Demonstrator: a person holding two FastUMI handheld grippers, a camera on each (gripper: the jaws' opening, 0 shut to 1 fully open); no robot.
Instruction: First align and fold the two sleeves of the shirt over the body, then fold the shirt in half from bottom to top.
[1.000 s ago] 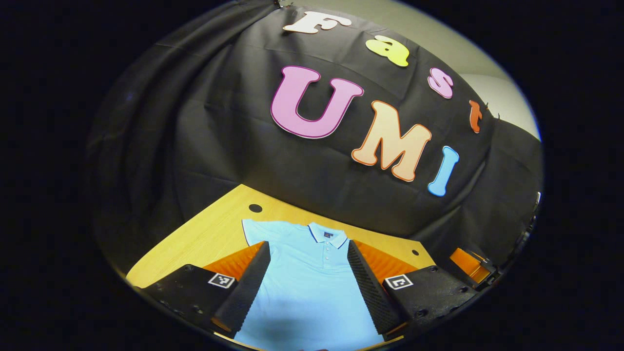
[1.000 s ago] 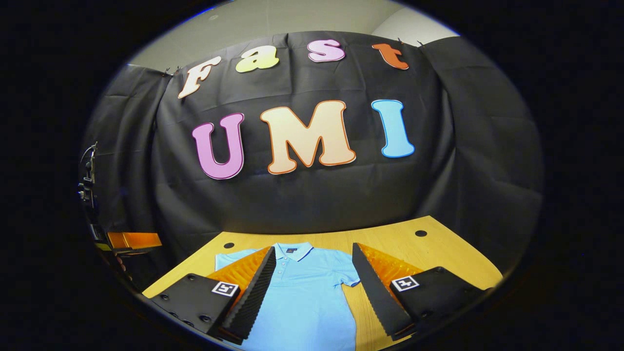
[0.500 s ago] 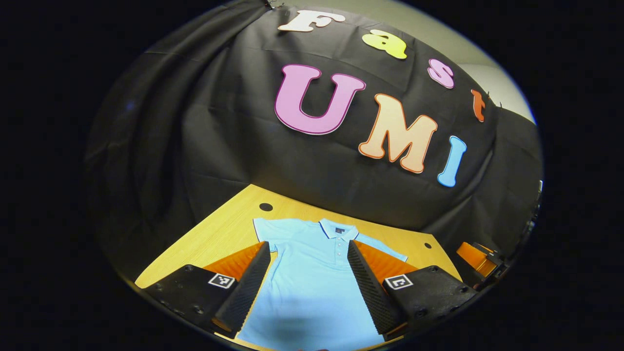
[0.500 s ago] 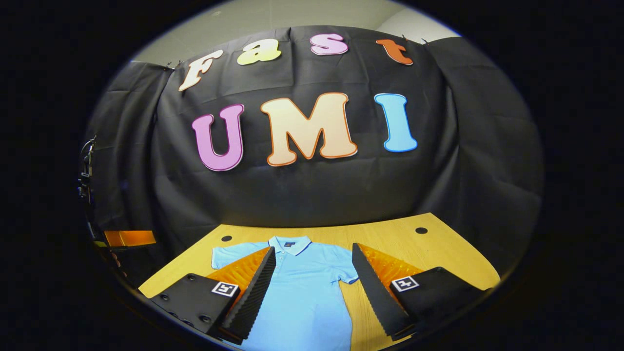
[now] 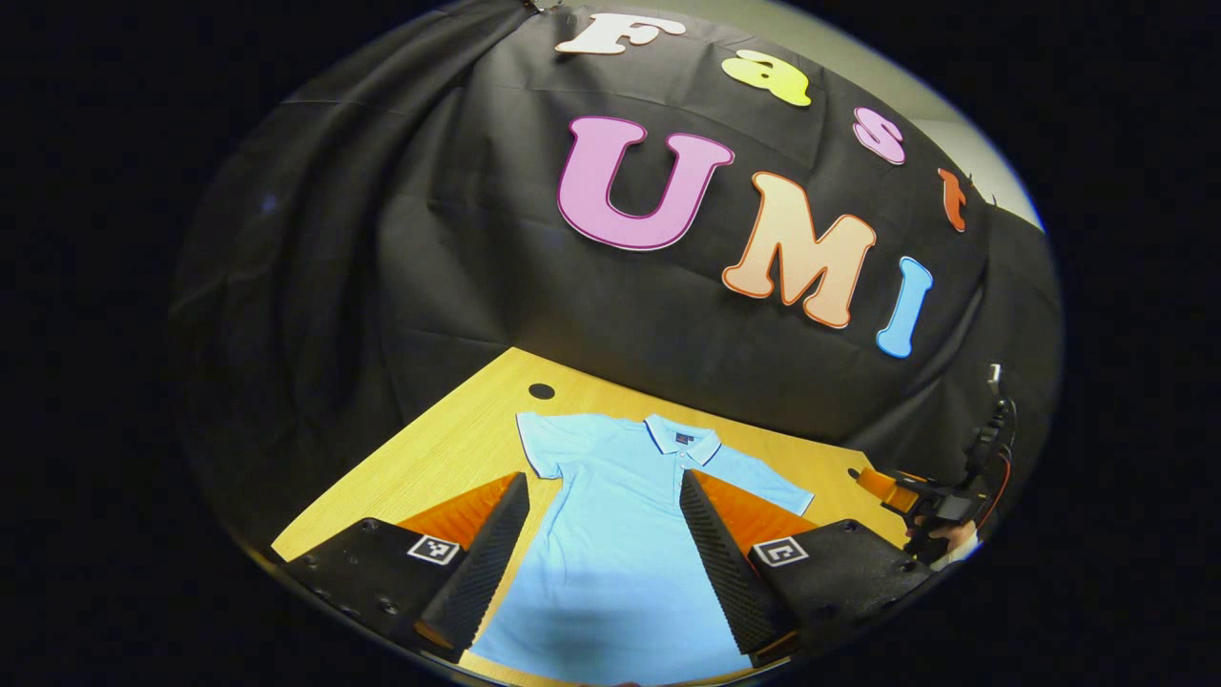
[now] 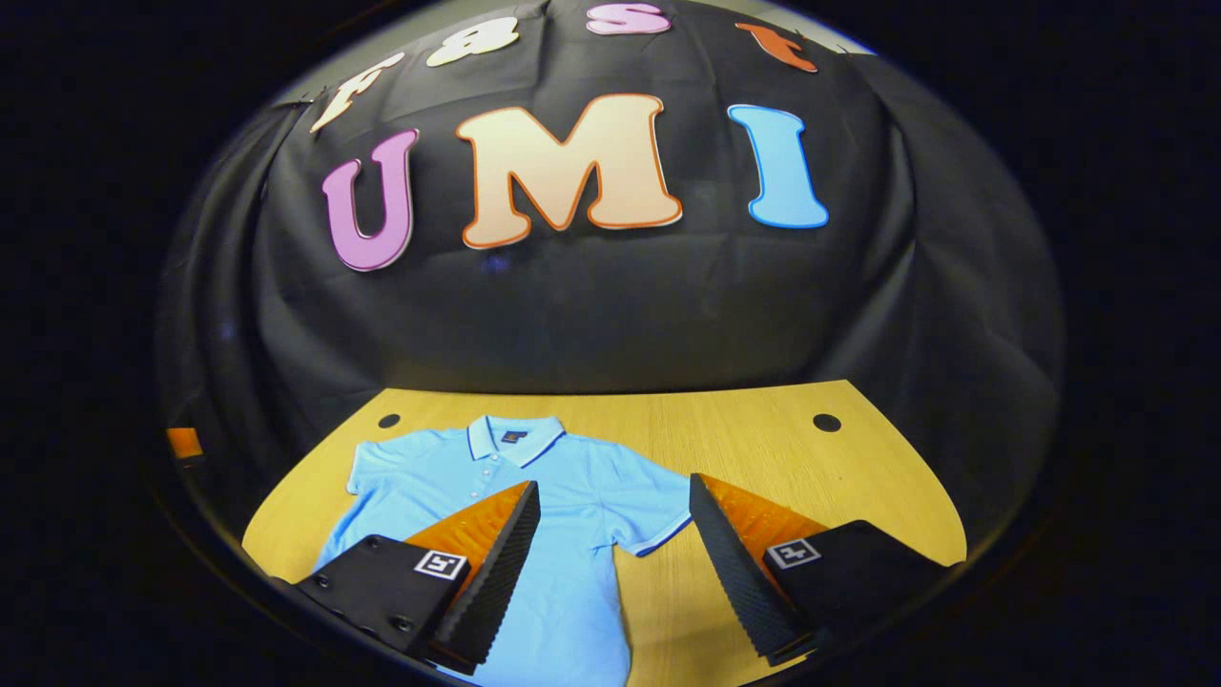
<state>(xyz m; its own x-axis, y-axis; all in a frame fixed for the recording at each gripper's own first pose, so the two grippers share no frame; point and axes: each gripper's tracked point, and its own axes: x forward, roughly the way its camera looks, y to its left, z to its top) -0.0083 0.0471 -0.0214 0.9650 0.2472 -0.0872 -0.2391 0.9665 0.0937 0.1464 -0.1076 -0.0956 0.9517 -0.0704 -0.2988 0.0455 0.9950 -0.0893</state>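
Both jaws gape wide, holding nothing: left gripper (image 5: 603,563) frames the shirt (image 5: 625,534) body, right gripper (image 6: 615,568) frames its sleeve (image 6: 639,510), likely lining up the first fold on the surface (image 6: 763,429).

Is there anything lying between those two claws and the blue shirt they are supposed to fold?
Nothing visible does. The shirt lies flat on the bare wooden table, and both the right gripper and the left gripper hang open above it.
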